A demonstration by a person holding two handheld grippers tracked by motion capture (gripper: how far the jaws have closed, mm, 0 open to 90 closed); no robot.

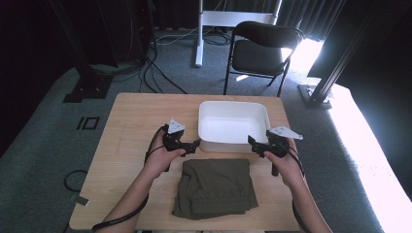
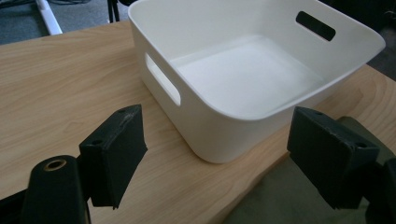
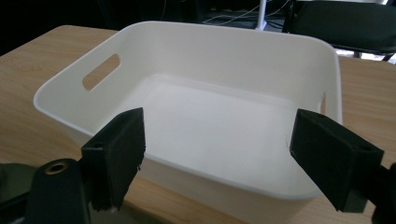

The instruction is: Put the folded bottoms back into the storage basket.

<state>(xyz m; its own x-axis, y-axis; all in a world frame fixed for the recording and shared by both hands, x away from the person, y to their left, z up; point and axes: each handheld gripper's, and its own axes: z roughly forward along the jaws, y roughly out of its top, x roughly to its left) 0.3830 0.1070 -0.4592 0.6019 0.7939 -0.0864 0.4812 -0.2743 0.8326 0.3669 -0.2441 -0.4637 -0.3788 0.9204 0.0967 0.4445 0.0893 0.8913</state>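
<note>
Both grippers spread wide, holding nothing: left gripper (image 1: 194, 143) and right gripper (image 1: 252, 141) flank white plastic bin (image 1: 233, 108), folded olive garment (image 1: 215, 187) just below.

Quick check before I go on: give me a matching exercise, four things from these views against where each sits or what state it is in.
Things:
1. white bin
2. folded olive garment
3. left tool
4. black chair

Places or states:
A. on the floor beyond the table's far edge
B. open, jaws wide apart, at the bin's near left corner
C. flat on the table near the person, in front of the bin
D. empty, at the table's far middle

Pairs: 1-D, 2-C, 3-B, 4-A
</note>
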